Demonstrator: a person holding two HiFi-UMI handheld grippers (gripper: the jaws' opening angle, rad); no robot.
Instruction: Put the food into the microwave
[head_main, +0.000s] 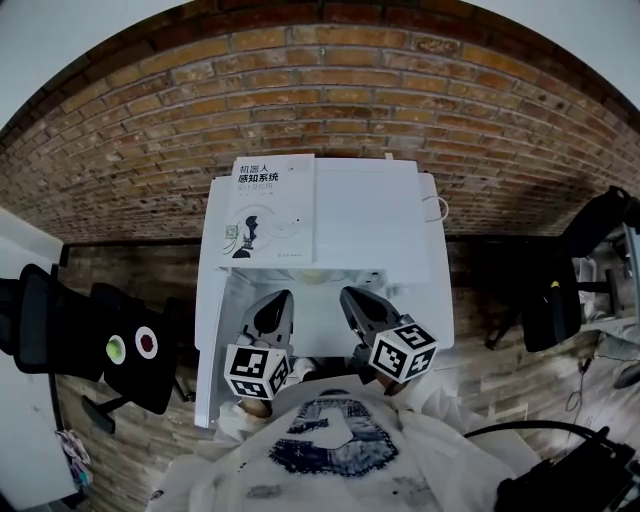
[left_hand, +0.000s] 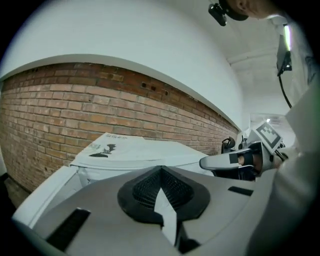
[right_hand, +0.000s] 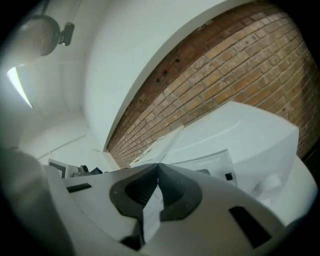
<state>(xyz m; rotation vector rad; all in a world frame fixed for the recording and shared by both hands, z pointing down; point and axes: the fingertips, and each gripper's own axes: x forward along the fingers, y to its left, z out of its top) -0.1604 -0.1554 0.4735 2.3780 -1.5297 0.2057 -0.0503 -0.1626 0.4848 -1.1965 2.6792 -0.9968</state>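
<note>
The microwave (head_main: 380, 230) is showing as a white box, seen from above in the head view. It is standing with its back against a brick wall (head_main: 400, 100). A white book (head_main: 272, 208) with a dark figure on its cover is lying flat on the left half of its top, while the right half is lying bare. Its door (head_main: 207, 340) is standing open, swung out on the left side toward the person. A faint yellowish patch is showing just under the front edge of the top. It is too small to tell whether it is the food.

Both grippers are hanging side by side in front of the microwave, near its open front and not touching it. The left gripper (head_main: 275, 300) is sitting just right of the door, below the book. Its jaws are pressing together with nothing between them, as its own view is showing. The right gripper (head_main: 352, 298) is sitting just beside it, toward the middle of the microwave's front. Its jaws are likewise lying closed on nothing. In each gripper view the jaw tips are pointing at the microwave's upper edge, with the book's corner and the wall showing beyond.
</note>
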